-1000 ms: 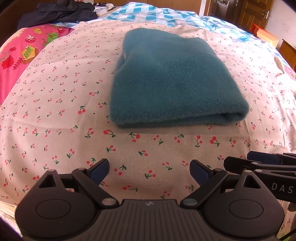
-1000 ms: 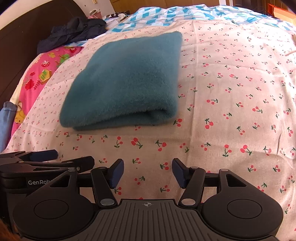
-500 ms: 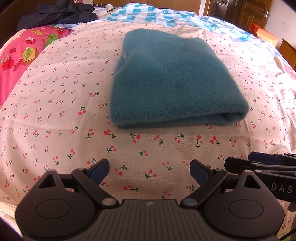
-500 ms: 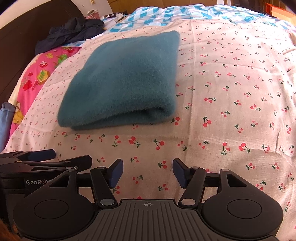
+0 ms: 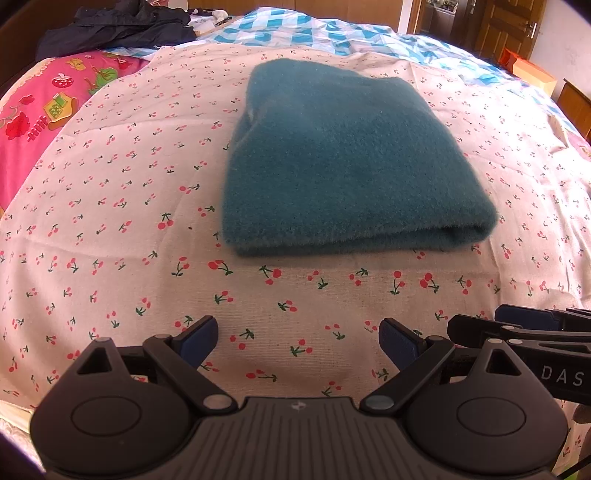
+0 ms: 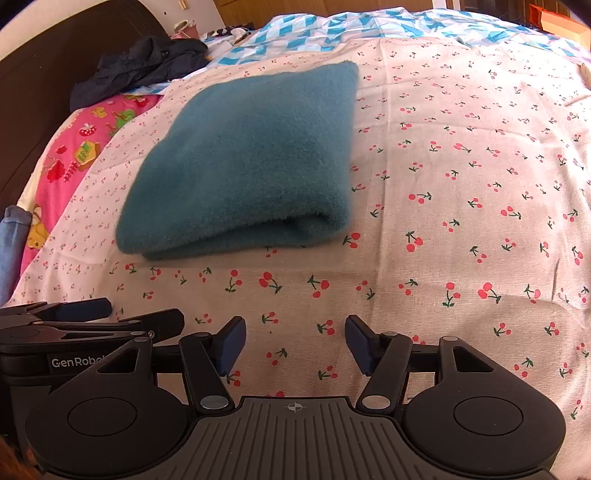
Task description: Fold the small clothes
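Observation:
A teal fleece garment [image 5: 343, 162] lies folded into a flat rectangle on the cherry-print sheet [image 5: 110, 221], its thick folded edge toward me. It also shows in the right wrist view [image 6: 251, 166]. My left gripper [image 5: 297, 338] is open and empty, low over the sheet, short of the garment's near edge. My right gripper [image 6: 295, 341] is open and empty too, close beside the left one, short of the garment's near right corner. Each gripper shows at the edge of the other's view.
A pink cartoon-print quilt [image 5: 40, 110] lies at the left. A dark jacket [image 5: 118, 26] is heaped at the far left, by a dark headboard [image 6: 44, 74]. A blue-and-white checked cover [image 5: 332, 33] lies beyond. Wooden doors [image 5: 506, 26] stand at far right.
Both grippers stay open and have barely moved; the views have shifted slightly, with the garment sitting a touch lower left in the right wrist view.

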Demonstrator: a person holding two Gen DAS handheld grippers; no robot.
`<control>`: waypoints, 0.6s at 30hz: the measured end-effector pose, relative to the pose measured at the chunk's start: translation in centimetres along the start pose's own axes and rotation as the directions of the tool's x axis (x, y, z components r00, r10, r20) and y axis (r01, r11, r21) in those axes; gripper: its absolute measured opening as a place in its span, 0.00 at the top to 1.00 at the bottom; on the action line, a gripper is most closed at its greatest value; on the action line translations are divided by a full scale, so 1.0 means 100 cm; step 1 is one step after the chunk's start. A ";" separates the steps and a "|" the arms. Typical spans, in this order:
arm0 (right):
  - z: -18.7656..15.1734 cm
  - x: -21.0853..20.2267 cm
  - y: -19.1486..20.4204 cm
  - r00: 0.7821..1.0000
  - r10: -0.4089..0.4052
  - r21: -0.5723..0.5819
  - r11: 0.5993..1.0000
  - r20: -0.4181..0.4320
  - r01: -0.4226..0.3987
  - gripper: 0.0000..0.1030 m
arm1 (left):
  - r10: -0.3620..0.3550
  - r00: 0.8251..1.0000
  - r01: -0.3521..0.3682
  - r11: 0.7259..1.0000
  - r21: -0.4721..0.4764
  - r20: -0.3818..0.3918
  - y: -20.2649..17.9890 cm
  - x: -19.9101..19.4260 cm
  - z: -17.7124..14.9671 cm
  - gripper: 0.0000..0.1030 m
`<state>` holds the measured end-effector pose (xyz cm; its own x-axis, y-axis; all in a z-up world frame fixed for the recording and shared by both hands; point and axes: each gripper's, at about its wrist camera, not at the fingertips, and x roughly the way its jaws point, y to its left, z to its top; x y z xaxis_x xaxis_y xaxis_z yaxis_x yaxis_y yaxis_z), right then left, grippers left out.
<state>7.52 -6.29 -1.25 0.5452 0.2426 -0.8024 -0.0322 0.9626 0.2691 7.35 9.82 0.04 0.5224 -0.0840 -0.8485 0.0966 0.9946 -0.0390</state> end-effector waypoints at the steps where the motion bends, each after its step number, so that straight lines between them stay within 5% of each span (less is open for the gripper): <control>1: 0.000 0.000 0.000 1.000 0.001 0.000 1.000 0.000 -0.001 0.42 | 0.001 1.000 -0.001 1.000 0.000 0.001 0.000 0.000 0.000 0.04; 18: 0.000 -0.003 0.002 1.000 0.024 0.004 1.000 0.018 -0.024 0.42 | -0.017 1.000 0.017 1.000 -0.025 0.012 0.004 -0.002 0.000 0.04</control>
<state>7.36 -6.12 -0.98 0.5593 0.2634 -0.7860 -0.0422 0.9560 0.2904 7.31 10.28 0.19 0.5309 -0.1018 -0.8413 0.0846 0.9942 -0.0670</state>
